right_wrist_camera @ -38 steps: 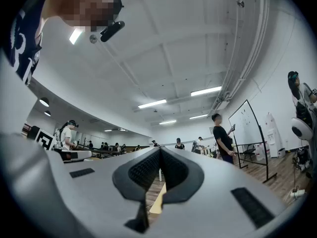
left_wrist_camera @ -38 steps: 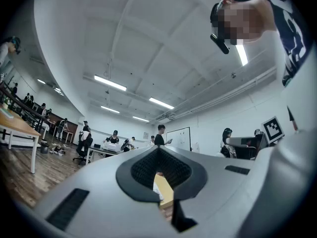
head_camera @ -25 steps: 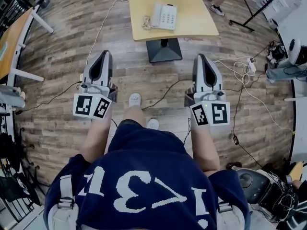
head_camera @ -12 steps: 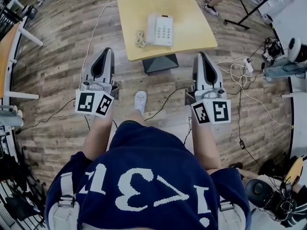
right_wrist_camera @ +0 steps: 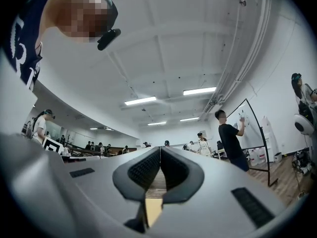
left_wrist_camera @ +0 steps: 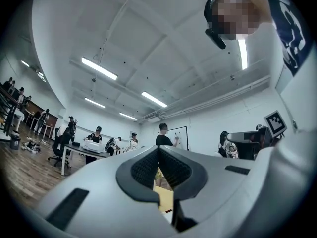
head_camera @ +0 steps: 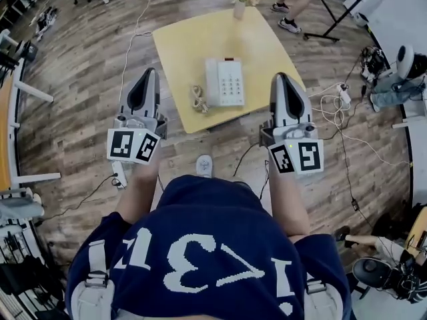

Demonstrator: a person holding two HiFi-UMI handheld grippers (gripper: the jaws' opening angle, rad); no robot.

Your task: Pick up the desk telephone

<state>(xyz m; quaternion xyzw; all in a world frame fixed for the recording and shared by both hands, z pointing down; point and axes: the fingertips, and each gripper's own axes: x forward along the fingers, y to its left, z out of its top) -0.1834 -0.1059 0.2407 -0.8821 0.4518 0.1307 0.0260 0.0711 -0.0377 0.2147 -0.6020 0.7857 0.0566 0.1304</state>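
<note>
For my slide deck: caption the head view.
Shut, empty left gripper and right gripper frame the white desk telephone on its yellow table.

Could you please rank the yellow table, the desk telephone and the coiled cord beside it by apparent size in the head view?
1. yellow table
2. desk telephone
3. coiled cord
None look alike.

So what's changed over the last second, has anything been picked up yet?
Nothing has. The person walked closer to the yellow table, so the desk telephone now shows between the left gripper and right gripper in the head view, and a vase of flowers has appeared at the table's far edge. Unchanged: both grippers shut, empty, held out in front; the telephone lies untouched on the table, coiled cord beside it.
</note>
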